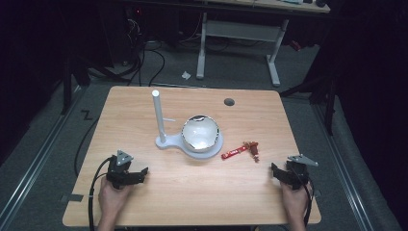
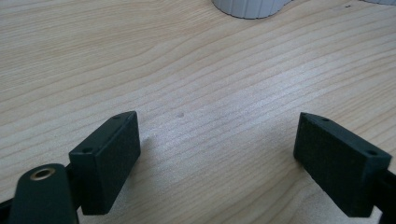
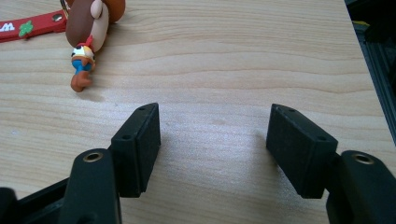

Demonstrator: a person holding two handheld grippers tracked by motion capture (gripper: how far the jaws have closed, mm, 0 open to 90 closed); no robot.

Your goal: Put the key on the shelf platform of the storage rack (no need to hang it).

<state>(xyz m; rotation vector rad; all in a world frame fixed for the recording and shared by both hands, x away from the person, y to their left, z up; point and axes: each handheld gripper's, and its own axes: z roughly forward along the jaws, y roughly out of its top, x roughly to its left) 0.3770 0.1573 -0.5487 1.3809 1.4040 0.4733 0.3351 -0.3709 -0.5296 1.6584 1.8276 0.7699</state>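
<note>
A white stand (image 1: 166, 142) with a tall upright post (image 1: 158, 115) sits mid-table, and a shiny metal bowl (image 1: 200, 133) rests on its round base. To the right of it lies a keychain: a red strap (image 1: 234, 152) joined to a small brown figure (image 1: 252, 149), seen close in the right gripper view as the figure (image 3: 91, 32) and the strap (image 3: 28, 27). My left gripper (image 1: 137, 174) rests near the front left of the table, open, with bare wood between its pads (image 2: 112, 158). My right gripper (image 1: 277, 172) rests at the front right, open, nothing between its pads (image 3: 140, 144).
The wooden table (image 1: 192, 192) has a round cable hole (image 1: 229, 102) at the back right. The table's right edge (image 3: 369, 70) runs close beside my right gripper. Cables and a desk frame (image 1: 238, 33) lie on the floor beyond the table.
</note>
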